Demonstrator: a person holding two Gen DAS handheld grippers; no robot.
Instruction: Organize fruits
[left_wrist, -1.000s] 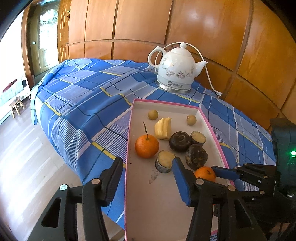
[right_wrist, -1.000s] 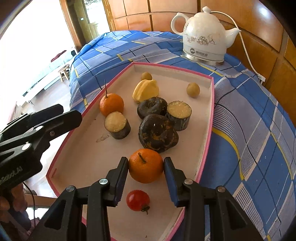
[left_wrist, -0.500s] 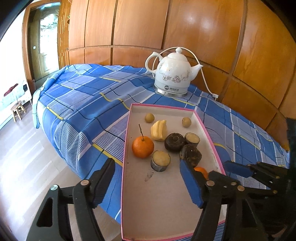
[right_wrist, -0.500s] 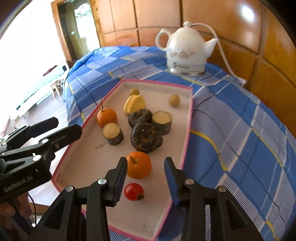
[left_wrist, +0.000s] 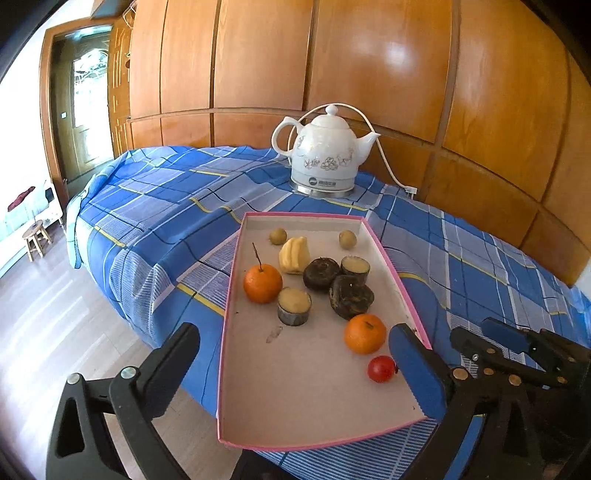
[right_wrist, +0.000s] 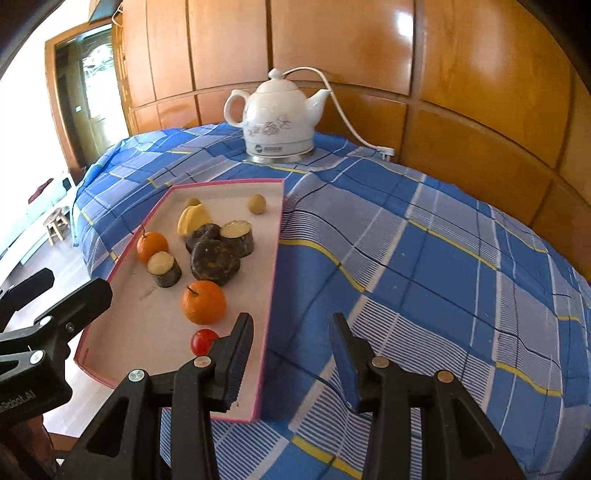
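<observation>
A pink-rimmed tray (left_wrist: 314, 402) (right_wrist: 151, 332) on the blue plaid cloth holds two oranges (left_wrist: 365, 333) (left_wrist: 262, 283), a red cherry tomato (left_wrist: 381, 368) (right_wrist: 204, 340), a yellow fruit piece (left_wrist: 293, 254), several dark brown pieces (left_wrist: 351, 295) and two small tan fruits (left_wrist: 347, 239). My left gripper (left_wrist: 295, 373) is open and empty above the tray's near end. My right gripper (right_wrist: 291, 354) is open and empty over the tray's right rim; the near orange (right_wrist: 203, 301) lies ahead to its left.
A white ceramic kettle (left_wrist: 325, 158) (right_wrist: 277, 114) with its cord stands at the back of the table by the wooden wall panels. The table's left edge drops to a wooden floor (left_wrist: 48, 314). A small stool (left_wrist: 35, 236) stands far left.
Both grippers have drawn back and up from the tray. The right gripper, which was around the near orange, has left it in the tray and shifted right.
</observation>
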